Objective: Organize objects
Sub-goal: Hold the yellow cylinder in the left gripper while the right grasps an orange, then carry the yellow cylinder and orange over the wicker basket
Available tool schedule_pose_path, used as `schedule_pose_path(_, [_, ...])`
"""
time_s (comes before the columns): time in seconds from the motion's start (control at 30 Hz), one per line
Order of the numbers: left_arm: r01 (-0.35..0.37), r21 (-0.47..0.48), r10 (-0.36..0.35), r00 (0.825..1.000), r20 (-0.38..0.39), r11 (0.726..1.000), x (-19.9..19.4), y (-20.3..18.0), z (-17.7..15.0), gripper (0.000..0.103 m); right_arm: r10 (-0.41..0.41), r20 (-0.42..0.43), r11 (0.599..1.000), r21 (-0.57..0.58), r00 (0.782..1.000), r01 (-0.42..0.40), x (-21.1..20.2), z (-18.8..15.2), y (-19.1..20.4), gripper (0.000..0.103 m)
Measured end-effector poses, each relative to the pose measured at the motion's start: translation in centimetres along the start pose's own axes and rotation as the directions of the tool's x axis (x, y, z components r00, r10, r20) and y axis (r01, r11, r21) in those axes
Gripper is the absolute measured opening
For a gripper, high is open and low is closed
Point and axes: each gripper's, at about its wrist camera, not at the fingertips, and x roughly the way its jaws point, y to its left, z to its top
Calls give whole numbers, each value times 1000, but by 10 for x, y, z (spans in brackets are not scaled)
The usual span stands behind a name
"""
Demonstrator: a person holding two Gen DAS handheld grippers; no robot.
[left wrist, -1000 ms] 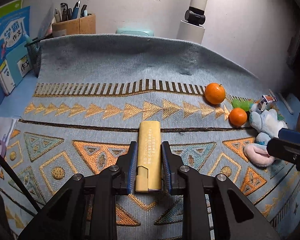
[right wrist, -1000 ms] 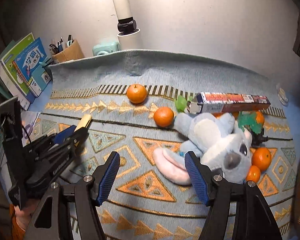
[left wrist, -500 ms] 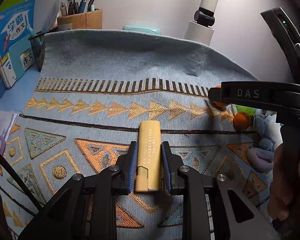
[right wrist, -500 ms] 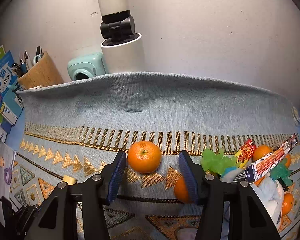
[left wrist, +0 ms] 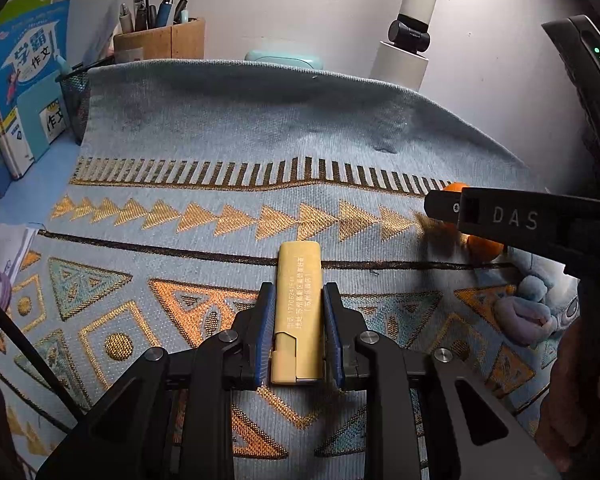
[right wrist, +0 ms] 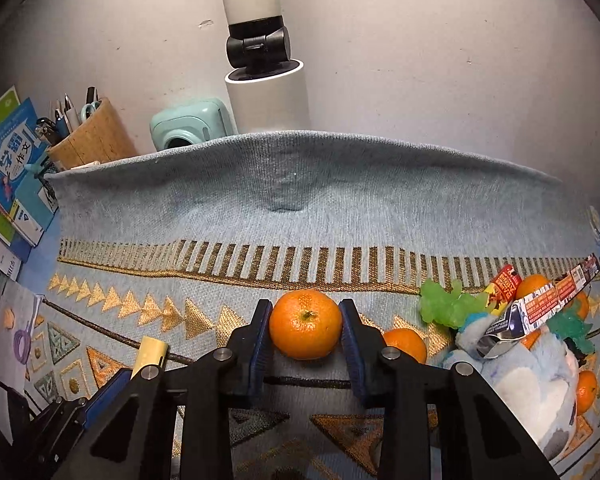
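A flat yellow case with printed text lies lengthwise on the patterned blue cloth. My left gripper is shut on its near half. In the right wrist view an orange sits on the cloth between the blue pads of my right gripper. Its jaws are closing, and both pads touch the sides of the fruit. From the left wrist view one black finger of the right gripper reaches in from the right and hides most of that orange. The yellow case's tip shows at lower left.
Right of the held orange lie a second orange, a green toy, a long printed box, a blue-white plush toy and more oranges. A pen holder, books, a mint camera and a lamp post line the back.
The right gripper moved from above the plush toy to the far orange and narrowed its jaws around it. The left gripper kept still, holding the yellow case.
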Motion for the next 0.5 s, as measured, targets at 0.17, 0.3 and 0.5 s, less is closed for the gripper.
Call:
schedule_pose_path(0.17, [-2, 2, 2, 1000, 0, 1000, 1, 0, 1, 21, 20, 9, 1000, 14, 1000, -20, -30, -19, -11, 33])
schedule_pose_path(0.3, [-5, 5, 5, 1000, 0, 1000, 1, -1, 2, 21, 45, 14, 998, 35, 999, -45, -50, -29, -20, 33])
schedule_pose_path(0.5, [9, 0, -9, 1000, 4, 1000, 0, -1, 2, 21, 61, 35, 996, 67, 998, -63, -81, -51, -37, 33])
